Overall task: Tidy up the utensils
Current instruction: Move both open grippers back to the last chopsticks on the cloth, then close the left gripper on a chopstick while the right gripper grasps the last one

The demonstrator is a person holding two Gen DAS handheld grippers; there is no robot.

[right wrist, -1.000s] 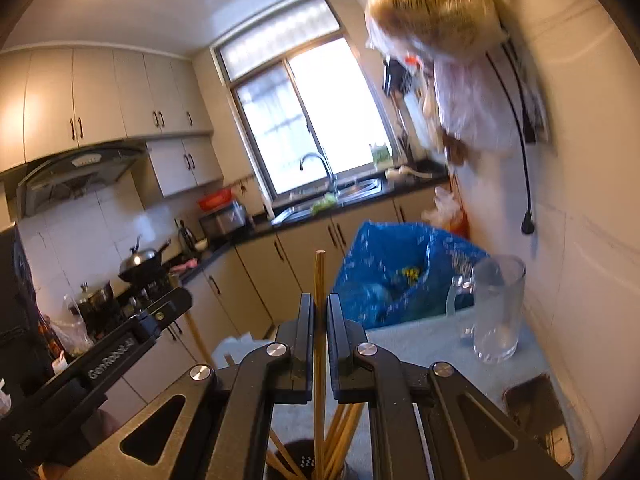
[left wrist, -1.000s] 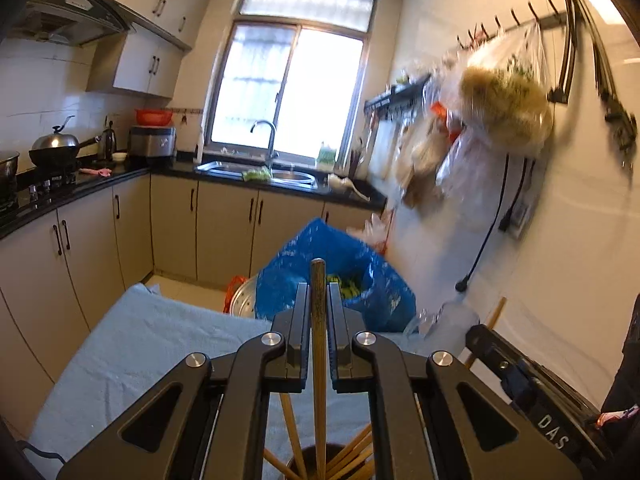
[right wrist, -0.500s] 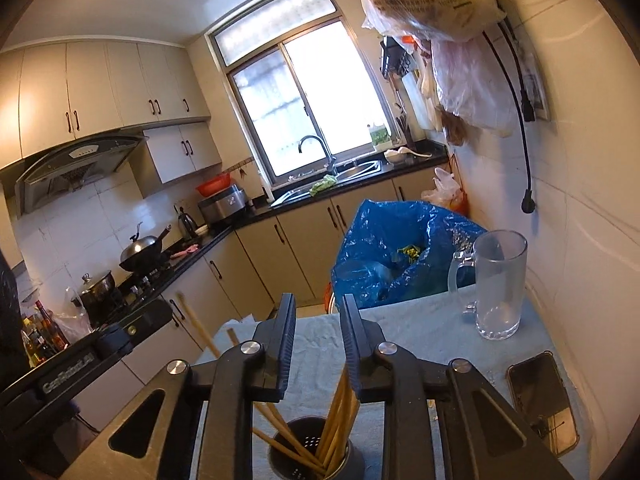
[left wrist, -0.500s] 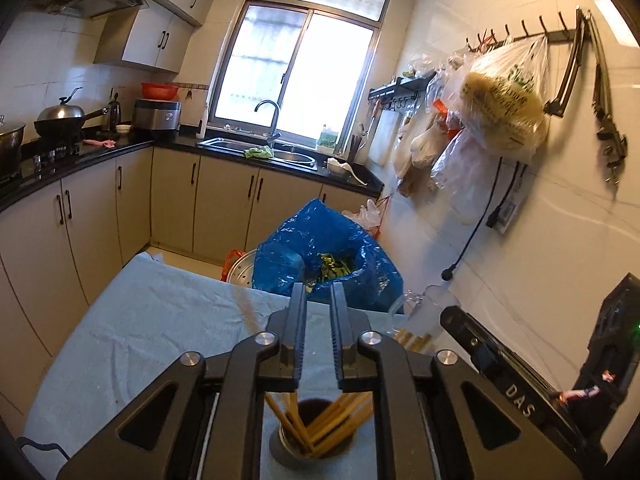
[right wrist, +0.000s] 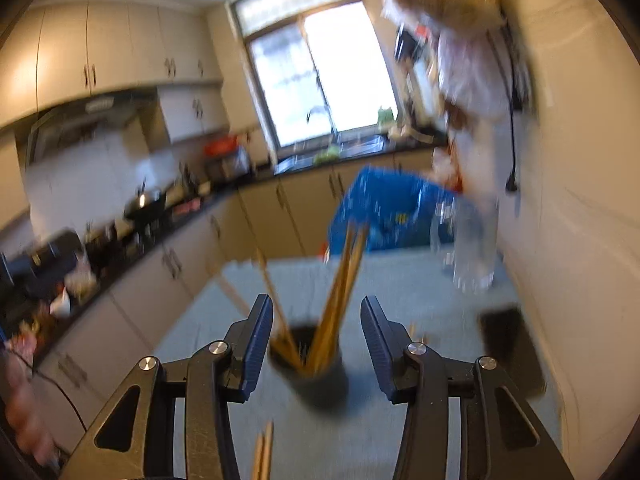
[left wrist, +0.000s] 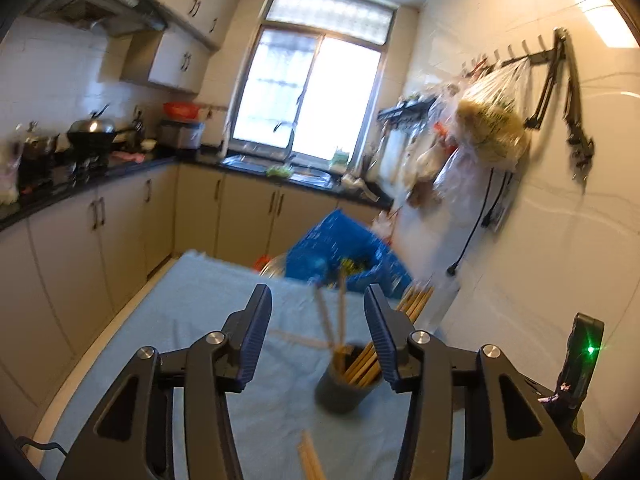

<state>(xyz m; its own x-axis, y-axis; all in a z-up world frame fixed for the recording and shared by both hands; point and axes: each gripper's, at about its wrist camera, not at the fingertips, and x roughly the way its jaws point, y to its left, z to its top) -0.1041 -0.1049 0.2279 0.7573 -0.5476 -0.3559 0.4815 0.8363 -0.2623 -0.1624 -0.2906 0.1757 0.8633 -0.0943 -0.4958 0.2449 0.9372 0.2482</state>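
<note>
1. Chopsticks (left wrist: 362, 362) stand bunched in a dark round holder (left wrist: 340, 390) on the counter (left wrist: 192, 312), which is covered with a light blue cloth; their tips lean apart above the rim.
2. In the right wrist view the same holder (right wrist: 320, 380) shows chopsticks (right wrist: 340, 300) fanning out to both sides.
3. Loose chopsticks (left wrist: 310, 458) lie on the cloth near the camera, and more (left wrist: 416, 302) lie farther back, beside the wall.
4. A blue bag (left wrist: 344, 256) sits beyond the counter's far edge; a clear glass mug (right wrist: 464, 248) stands near the wall.
5. The left gripper (left wrist: 318, 328) is spread wide and holds nothing.
6. The right gripper (right wrist: 318, 330) is equally wide and empty, above the holder.
</note>
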